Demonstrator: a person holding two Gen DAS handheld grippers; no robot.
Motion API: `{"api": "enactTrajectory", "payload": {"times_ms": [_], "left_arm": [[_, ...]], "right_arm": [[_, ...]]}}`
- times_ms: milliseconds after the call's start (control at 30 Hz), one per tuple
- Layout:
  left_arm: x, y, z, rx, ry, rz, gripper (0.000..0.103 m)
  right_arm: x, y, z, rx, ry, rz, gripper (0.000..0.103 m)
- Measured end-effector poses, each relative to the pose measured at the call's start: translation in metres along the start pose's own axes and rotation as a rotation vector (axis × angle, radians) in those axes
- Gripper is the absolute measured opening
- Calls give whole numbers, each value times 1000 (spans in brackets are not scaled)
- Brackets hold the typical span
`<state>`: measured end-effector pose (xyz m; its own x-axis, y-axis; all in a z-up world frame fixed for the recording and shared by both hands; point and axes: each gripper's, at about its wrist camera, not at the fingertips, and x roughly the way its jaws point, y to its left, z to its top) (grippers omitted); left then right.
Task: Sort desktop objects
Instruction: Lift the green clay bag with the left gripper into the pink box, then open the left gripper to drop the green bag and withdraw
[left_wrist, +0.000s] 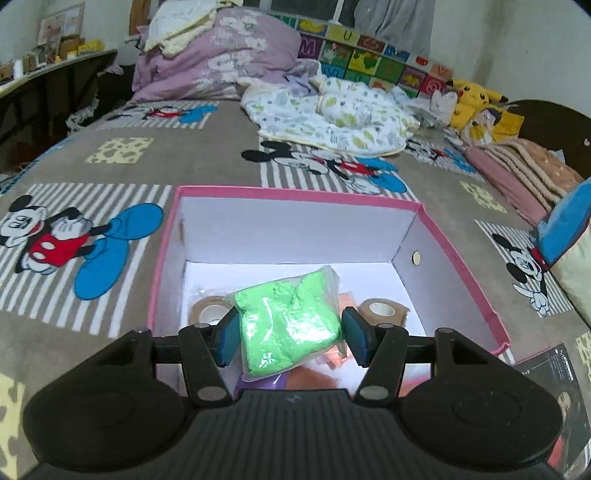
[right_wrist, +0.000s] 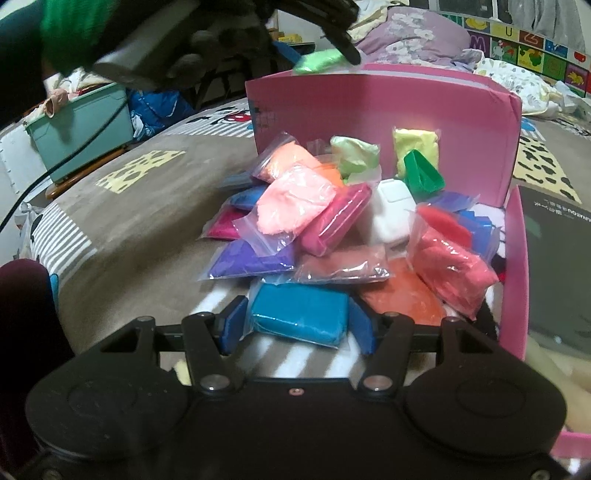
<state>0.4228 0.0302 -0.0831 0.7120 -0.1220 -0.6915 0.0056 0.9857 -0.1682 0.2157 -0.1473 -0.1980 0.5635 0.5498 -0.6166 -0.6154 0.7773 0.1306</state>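
My left gripper (left_wrist: 291, 336) hangs over the open pink box (left_wrist: 461, 254); between its blue pads (left_wrist: 229, 338) sits a bright green clay bag (left_wrist: 288, 321), the left pad against it, the right one just beside it, so I read it as a loose pinch though I cannot tell how firm; under the bag, on the box floor, lie two tan tape rolls (left_wrist: 382, 308) and some orange bags; the right wrist view shows the same green bag (right_wrist: 319, 61) up above the box's rim; my right gripper (right_wrist: 299, 321) is low on the Mickey blanket (right_wrist: 122, 206), its jaws spread either side of a blue clay bag (right_wrist: 301, 312), close to touching; beyond it a heap of coloured clay bags (right_wrist: 291, 206) rests against the box's outer wall (right_wrist: 388, 99), with a white block (right_wrist: 391, 214) and a green scoop (right_wrist: 421, 173) among them
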Motion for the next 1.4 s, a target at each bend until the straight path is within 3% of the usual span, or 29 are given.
{"api": "enactTrajectory", "payload": {"times_ms": [467,867,1167,1400], "left_arm": [[64,-17,12,61,130,68,57],[72,-23,17,90,193,99,62],[60,-29,14,99,171,103,68],[32,-41,7,184,94,167,68]], "right_arm": [[2,-3,0,10,10,19,59],[4,-5,1,11,16,36,59],[5,-4,0,6,13,33,59],[4,-3,0,6,3,25,59]]}}
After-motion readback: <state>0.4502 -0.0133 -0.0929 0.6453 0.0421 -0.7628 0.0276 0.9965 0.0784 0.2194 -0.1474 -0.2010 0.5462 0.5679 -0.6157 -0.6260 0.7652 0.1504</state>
